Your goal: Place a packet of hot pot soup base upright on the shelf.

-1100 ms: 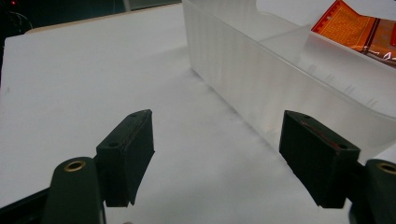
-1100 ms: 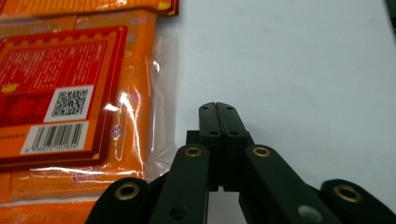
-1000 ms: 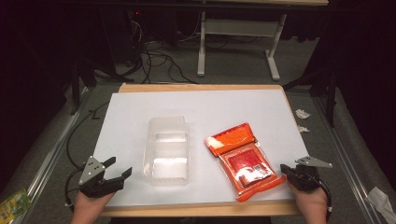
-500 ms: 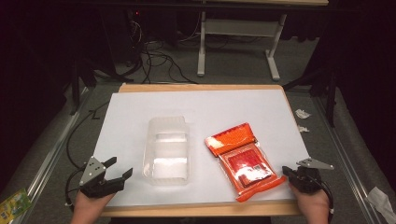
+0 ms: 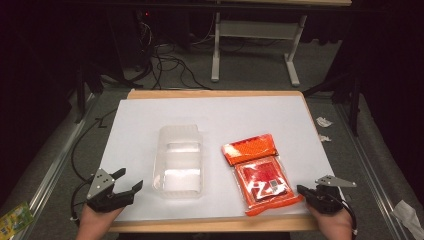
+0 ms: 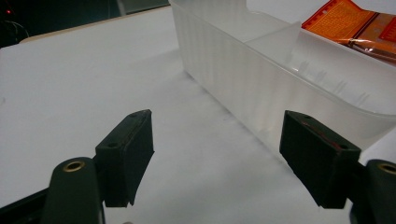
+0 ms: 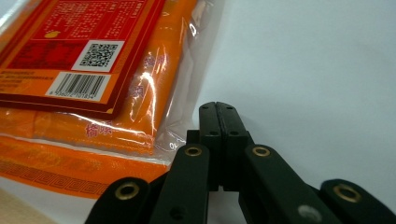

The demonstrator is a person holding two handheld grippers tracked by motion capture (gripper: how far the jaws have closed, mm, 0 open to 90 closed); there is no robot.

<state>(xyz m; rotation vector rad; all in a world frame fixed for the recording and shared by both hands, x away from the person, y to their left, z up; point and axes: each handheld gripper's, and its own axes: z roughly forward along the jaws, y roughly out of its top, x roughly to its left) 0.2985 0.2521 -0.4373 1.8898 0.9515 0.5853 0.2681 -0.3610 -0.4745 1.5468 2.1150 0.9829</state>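
A clear plastic container point(image 5: 179, 160) with an inner divider stands on the white sheet point(image 5: 215, 120), left of centre. An orange and red sealed packet point(image 5: 260, 172) lies flat to its right. My left gripper point(image 5: 125, 187) rests at the front left, open, with nothing between its jaws. In the left gripper view point(image 6: 217, 163) the container's ribbed wall point(image 6: 261, 79) is just ahead and to the right, and the packet point(image 6: 359, 23) shows beyond it. My right gripper point(image 5: 302, 191) sits at the packet's front right corner. In the right gripper view point(image 7: 218, 109) it is shut, beside the packet's clear edge point(image 7: 187, 116).
The sheet covers a wooden tabletop point(image 5: 210, 94) whose front edge runs just before both hands. Cables point(image 5: 165, 65) and a table frame point(image 5: 250, 45) lie on the floor beyond. Paper scraps point(image 5: 322, 122) lie right of the table, and a green wrapper point(image 5: 12, 220) lies at the bottom left.
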